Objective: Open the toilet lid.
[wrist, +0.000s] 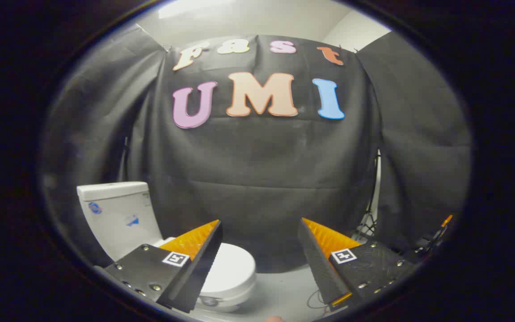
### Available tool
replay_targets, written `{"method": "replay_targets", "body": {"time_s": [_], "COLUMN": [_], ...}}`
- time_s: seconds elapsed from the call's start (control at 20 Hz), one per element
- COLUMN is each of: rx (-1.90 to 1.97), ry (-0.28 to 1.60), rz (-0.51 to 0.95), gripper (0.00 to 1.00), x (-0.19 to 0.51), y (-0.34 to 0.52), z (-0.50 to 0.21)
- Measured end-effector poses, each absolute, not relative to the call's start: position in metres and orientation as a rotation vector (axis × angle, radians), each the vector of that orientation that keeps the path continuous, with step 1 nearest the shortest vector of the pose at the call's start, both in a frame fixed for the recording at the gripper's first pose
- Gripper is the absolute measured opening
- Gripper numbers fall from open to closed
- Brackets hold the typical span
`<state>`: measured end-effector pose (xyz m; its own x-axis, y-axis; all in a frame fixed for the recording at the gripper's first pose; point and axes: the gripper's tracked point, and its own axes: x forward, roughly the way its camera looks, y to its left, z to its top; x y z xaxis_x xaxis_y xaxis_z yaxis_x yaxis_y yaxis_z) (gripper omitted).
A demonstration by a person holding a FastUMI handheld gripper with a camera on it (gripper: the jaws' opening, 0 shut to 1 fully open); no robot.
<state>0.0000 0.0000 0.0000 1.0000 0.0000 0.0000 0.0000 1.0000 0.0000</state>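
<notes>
A white toilet stands low to the left against the booth's black cloth wall, with its tank (116, 214) upright behind and its lid (233, 268) lying closed over the bowl. My gripper (259, 226) hovers open above and in front of it, nothing between the fingers. The left finger (195, 257) overlaps the lid's near side in the view and hides part of the seat; the right finger (324, 255) is off to the right of the bowl, over bare floor. I cannot tell whether the left finger touches the lid.
Pale floor (284, 290) spreads to the right of the bowl, with a thin cable (315, 299) lying on it. A stand's legs with dark cables (367, 226) rise at the cloth's right edge. A black and orange tool (436, 235) rests at the far right.
</notes>
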Motion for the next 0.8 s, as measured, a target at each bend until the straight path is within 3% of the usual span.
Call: {"method": "replay_targets", "body": {"time_s": [0.4, 0.6, 0.8], "rx": [0.109, 0.049, -0.035], "ry": [0.055, 0.120, 0.036], "rz": [-0.008, -0.013, -0.057], "gripper": [1.00, 1.00, 0.99], "x": [-0.086, -0.131, -0.148], "y": [0.077, 0.057, 0.029], "z": [-0.087, -0.120, -0.104]}}
